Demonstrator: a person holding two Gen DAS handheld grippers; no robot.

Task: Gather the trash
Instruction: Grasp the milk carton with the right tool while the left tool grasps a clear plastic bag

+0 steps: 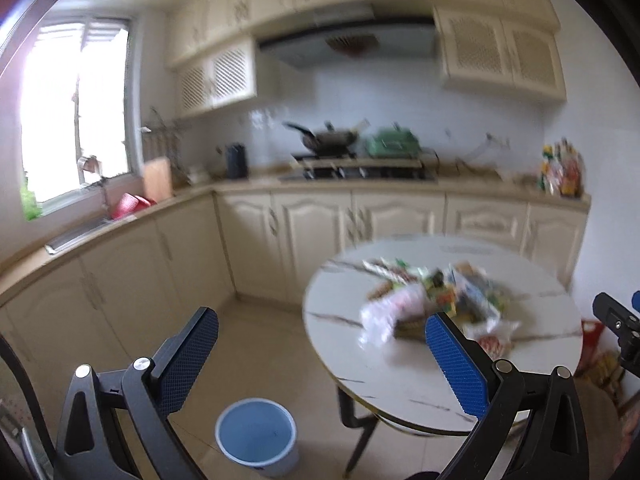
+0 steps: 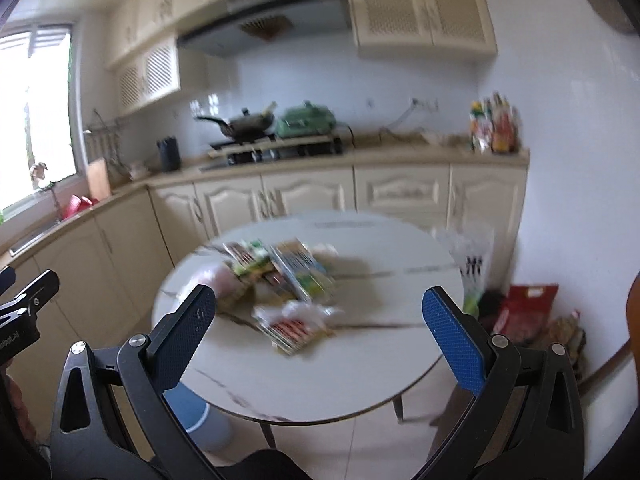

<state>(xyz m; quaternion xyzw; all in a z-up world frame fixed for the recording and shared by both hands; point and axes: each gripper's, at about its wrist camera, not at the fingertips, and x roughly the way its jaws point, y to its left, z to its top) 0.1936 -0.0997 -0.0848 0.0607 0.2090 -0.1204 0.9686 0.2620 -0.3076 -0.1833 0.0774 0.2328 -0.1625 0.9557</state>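
Two claws, left claw (image 1: pixel 322 342) and right claw (image 2: pixel 320 320), spread empty; wrapper pile (image 2: pixel 280 292) on worktop (image 2: pixel 360 380); bin (image 1: pixel 256 434) below for catching.

Wrappers (image 2: pixel 284 300) piled at the middle of the round table (image 2: pixel 360 380). Bin (image 1: pixel 258 436) on the floor just left of the table. Behind, a counter (image 1: pixel 248 186) carrying the stove (image 1: pixel 360 170), wok (image 1: pixel 330 140) on top.
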